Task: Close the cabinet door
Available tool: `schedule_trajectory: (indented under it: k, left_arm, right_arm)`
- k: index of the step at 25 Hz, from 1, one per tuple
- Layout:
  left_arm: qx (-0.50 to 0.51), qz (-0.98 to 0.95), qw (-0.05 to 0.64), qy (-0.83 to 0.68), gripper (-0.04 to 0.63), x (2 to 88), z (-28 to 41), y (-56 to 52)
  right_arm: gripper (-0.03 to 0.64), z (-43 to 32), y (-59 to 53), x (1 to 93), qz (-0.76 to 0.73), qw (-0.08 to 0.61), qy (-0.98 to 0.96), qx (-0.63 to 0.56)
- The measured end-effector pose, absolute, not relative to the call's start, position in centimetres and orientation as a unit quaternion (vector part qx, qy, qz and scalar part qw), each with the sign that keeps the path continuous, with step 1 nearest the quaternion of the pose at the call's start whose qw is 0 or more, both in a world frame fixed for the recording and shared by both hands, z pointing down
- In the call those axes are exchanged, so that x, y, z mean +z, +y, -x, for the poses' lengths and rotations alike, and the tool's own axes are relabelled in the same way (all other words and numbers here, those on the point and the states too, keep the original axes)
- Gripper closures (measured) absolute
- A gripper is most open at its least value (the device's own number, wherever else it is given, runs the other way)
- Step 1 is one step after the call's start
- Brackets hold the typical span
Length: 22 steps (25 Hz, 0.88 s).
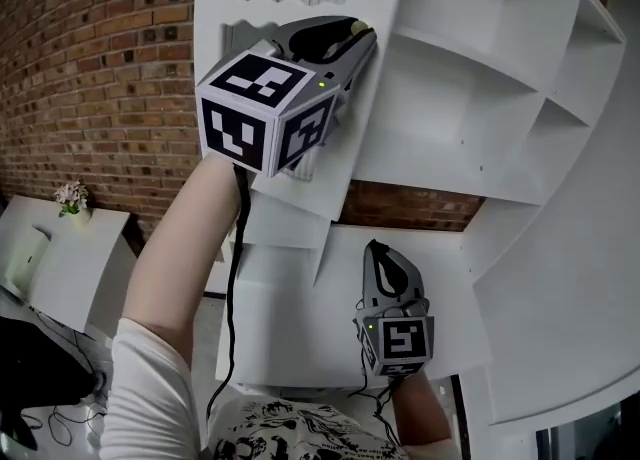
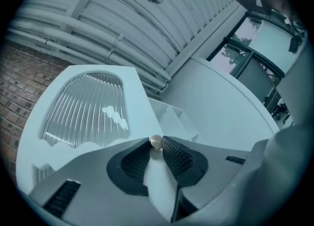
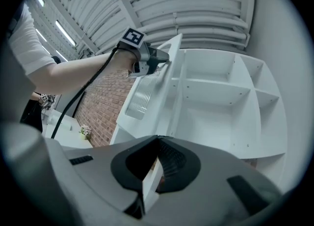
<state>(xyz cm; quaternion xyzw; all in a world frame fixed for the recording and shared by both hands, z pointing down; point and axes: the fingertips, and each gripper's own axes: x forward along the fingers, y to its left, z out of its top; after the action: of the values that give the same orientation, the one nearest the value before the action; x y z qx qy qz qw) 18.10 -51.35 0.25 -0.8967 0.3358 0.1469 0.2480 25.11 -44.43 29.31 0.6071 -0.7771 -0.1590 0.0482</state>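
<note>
Two white cabinet doors, swung open at 9 o'clock of the shelves (image 1: 470,78). Upper door (image 1: 300,198), ribbed glass pane (image 2: 83,107): edge beside brass knob (image 2: 156,142) pinched in left gripper (image 1: 357,36) jaws. Lower door (image 1: 290,318), 6 o'clock: edge pinched in right gripper (image 1: 374,249) jaws.

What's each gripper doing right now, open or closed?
Left gripper: closed on the upper door's knob.
Right gripper: closed on the edge of the lower door panel.
</note>
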Motion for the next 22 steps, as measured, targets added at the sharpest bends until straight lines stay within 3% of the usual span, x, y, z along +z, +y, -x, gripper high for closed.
schedule_trajectory:
  k: [22]
  left_arm:
    - [0.092,0.857,0.321,0.393,0.499,0.1,-21.6,-59.7]
  right_arm:
    - [0.612,-27.7,-54.0,28.9,-0.589,0.036,-0.792,-0.159]
